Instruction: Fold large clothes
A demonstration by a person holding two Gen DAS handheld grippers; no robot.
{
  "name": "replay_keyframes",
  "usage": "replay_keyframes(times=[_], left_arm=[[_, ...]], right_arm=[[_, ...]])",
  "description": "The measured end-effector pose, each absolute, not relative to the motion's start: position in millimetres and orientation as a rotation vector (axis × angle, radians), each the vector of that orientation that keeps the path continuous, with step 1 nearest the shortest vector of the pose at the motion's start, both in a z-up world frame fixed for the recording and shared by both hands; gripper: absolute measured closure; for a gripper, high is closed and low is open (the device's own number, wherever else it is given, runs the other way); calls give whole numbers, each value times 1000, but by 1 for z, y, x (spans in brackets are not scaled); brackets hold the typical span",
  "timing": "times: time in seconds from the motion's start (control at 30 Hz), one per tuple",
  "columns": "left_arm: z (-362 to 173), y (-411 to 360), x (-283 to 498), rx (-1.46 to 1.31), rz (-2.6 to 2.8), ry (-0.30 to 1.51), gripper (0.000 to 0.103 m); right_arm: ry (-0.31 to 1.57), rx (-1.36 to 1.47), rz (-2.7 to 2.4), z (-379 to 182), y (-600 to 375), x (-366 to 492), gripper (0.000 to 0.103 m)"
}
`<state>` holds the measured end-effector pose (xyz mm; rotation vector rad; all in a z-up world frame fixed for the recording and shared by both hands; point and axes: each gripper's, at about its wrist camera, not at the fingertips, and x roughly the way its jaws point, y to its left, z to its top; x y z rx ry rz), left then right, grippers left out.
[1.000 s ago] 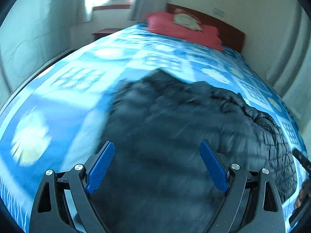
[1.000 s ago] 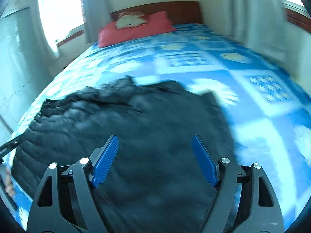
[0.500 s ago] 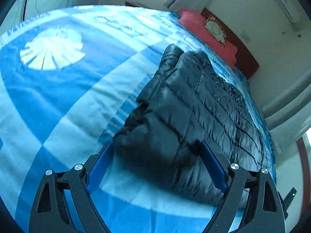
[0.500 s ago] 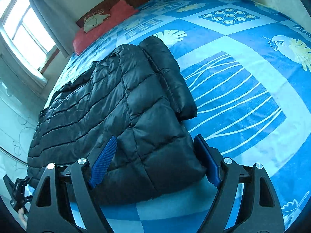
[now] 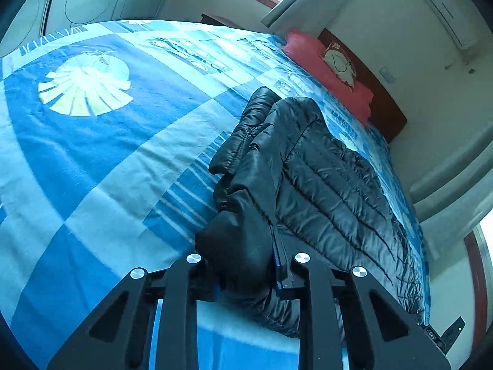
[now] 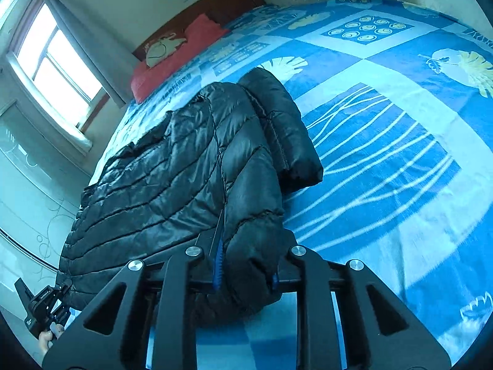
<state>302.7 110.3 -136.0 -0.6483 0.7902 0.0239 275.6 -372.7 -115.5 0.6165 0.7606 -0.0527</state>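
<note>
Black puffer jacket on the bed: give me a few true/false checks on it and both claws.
1. The black puffer jacket lies on a blue patterned bedspread. True.
2. The left claw is empty. False: its jaws are closing with jacket fabric bunched between them.
3. The right claw has jacket fabric between its blue pads. True.
4. The red pillow lies on top of the jacket. False: it sits apart, by the headboard.
</note>
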Motion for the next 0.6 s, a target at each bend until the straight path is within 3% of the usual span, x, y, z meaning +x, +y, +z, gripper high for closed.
replay_keyframes(times=[0.6], left_arm=[[-130, 132, 163, -607, -13, 847, 80]], right_arm=[[805, 611, -37, -117, -355, 124, 83]])
